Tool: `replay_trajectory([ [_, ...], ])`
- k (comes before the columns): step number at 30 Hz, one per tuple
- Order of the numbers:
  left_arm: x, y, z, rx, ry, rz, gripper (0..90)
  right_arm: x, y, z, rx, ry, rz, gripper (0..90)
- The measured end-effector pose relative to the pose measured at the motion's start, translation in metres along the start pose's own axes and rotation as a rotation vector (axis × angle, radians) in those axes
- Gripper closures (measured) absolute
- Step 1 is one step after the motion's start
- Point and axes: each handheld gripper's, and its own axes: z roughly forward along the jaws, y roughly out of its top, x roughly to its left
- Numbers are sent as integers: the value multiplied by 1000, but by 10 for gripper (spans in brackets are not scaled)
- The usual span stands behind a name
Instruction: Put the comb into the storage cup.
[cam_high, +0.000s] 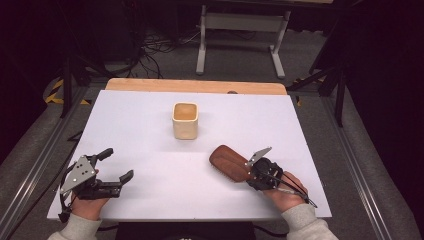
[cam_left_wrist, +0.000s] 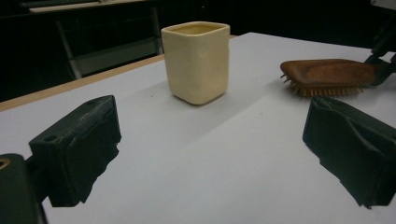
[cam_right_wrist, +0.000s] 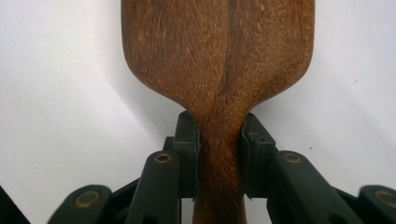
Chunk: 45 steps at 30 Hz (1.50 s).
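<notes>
Clamping the hairbrush (cam_right_wrist: 219, 60) handle, right claw (cam_right_wrist: 219, 154) (bristles down); left claw (cam_high: 116, 164) gaping.

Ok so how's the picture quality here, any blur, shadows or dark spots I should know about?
High view: the white table is evenly lit and the surroundings are dark. Left gripper view: the cream cup is sharp, with soft shadows. Right gripper view: the wooden hairbrush is close, its grain crisp, casting a faint shadow to its left.
</notes>
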Motion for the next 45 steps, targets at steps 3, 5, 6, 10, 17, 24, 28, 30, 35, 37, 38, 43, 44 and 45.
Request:
replay_trajectory([
  [3, -1, 0, 2, 5, -3, -15, 42, 1, 1, -4, -26, -7, -14, 723],
  [5, 0, -1, 2, 11, -7, -20, 31, 2, 2, -8, -49, -17, -22, 723],
  [6, 0, -1, 3, 6, -7, -22, 23, 2, 3, -10, -65, -16, -28, 723],
  [10, 1, 0, 4, 23, -11, -29, 4, 7, 7, -17, -123, -26, -55, 723],
  [17, 2, 1, 4, 19, -32, -47, 2, 17, 16, -28, -252, -41, -108, 722],
  [24, 1, 3, 3, 16, -26, -48, 6, 28, 26, -33, -419, -34, -120, 722],
  [28, 1, 3, 5, 16, -37, -55, 5, 33, 32, -34, -494, -35, -126, 722],
  [30, 0, 4, 5, 13, -39, -56, 4, 35, 34, -34, -523, -33, -135, 722],
  [35, 0, 7, 8, 13, -45, -56, 2, 38, 39, -30, -625, -9, -137, 722],
  [37, 0, 8, 11, 10, -49, -66, 2, 39, 40, -27, -666, -5, -134, 722],
  [38, -1, 8, 11, 14, -51, -70, 2, 39, 41, -26, -685, -3, -135, 722],
  [43, -4, 11, 16, 10, -49, -72, 7, 43, 44, -17, -757, -1, -138, 722],
  [44, -4, 12, 17, 14, -49, -73, 8, 44, 45, -14, -774, -3, -133, 722],
  [45, -5, 13, 18, 13, -50, -76, 8, 45, 45, -12, -780, -6, -130, 721],
])
